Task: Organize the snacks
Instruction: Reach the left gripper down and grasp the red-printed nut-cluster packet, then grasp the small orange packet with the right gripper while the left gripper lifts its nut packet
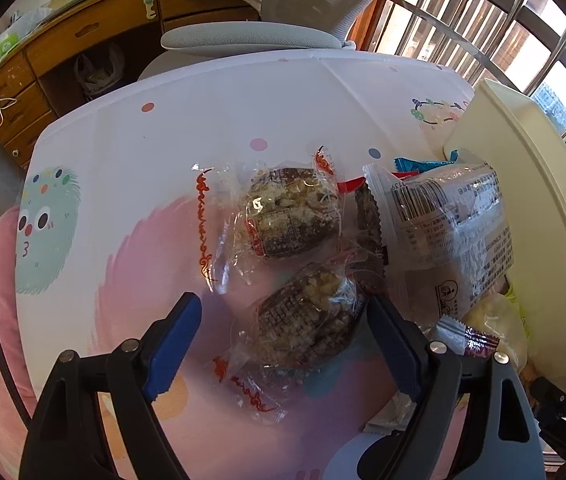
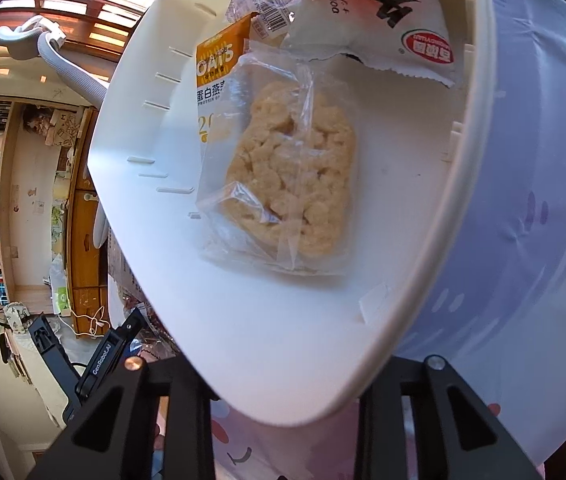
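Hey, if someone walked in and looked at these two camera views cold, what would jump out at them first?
In the left wrist view, the open left gripper with blue pads straddles a clear-wrapped dark nut cake on the cartoon-print tablecloth, with a second nut cake just beyond it. In the right wrist view, a cream bin fills the frame, holding a pale rice cracker pack, an orange oat bar and a white snack bag.

The left gripper point(image 1: 283, 320) hangs low over the nearer wrapped snack bar point(image 1: 307, 320) with its blue-padded fingers point(image 1: 173, 344) spread wide on either side of that bar, touching nothing, while the right gripper's fingertips are hidden beneath the white bin point(image 2: 283, 320), so its state is unclear.
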`<state>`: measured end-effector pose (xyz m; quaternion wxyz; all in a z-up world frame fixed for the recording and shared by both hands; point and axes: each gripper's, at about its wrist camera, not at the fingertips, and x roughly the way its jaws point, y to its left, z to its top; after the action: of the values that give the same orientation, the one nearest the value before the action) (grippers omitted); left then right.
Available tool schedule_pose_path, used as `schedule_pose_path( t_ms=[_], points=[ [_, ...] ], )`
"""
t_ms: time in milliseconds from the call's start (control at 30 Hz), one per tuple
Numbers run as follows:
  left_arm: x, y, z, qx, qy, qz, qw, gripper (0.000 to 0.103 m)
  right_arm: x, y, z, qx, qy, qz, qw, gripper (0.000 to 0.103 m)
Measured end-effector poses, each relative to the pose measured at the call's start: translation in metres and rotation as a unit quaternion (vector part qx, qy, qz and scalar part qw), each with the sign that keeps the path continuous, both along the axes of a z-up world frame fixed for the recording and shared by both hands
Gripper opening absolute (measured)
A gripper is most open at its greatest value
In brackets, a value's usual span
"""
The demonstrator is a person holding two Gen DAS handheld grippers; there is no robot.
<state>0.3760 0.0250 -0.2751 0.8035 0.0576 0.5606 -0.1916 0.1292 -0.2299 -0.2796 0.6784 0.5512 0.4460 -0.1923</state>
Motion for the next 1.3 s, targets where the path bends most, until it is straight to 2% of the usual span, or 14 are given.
schedule_pose_path(
  t_ms=[100, 167, 367, 567, 800, 967, 1300],
  points=[
    [0.001, -0.001, -0.002, -0.007, 0.001, 0.005, 1.0, 0.073, 0.002, 0.0, 0.0, 0.0, -0.001, 0.001, 1.0, 0.029],
    [0.001, -0.001, -0.001, -0.009, -0.005, 0.005, 0.9999, 0.062, 0.002, -0.001, 0.0, 0.003, -0.002, -0.001, 1.0, 0.029],
    [-0.004, -0.006, 0.0, -0.011, -0.01, -0.004, 0.9999, 0.044, 0.002, -0.001, 0.0, 0.005, -0.001, -0.001, 1.0, 0.026],
    [-0.008, -0.004, 0.005, -0.023, -0.002, -0.003, 0.9997, 0.039, -0.001, 0.0, 0.002, 0.006, 0.003, -0.003, 1.0, 0.025],
    [-0.022, 0.004, 0.02, -0.017, -0.012, 0.002, 0.9998, 0.036, -0.006, 0.003, 0.004, 0.014, 0.003, 0.0, 1.0, 0.023],
    [-0.04, 0.016, 0.035, -0.027, -0.016, 0.014, 0.9994, 0.036, -0.008, 0.011, 0.011, 0.011, 0.004, 0.023, 1.0, 0.019],
    [-0.089, 0.041, 0.062, -0.037, -0.02, 0.018, 0.999, 0.036, -0.02, 0.028, 0.017, 0.009, 0.028, 0.075, 0.997, 0.019]
  ],
)
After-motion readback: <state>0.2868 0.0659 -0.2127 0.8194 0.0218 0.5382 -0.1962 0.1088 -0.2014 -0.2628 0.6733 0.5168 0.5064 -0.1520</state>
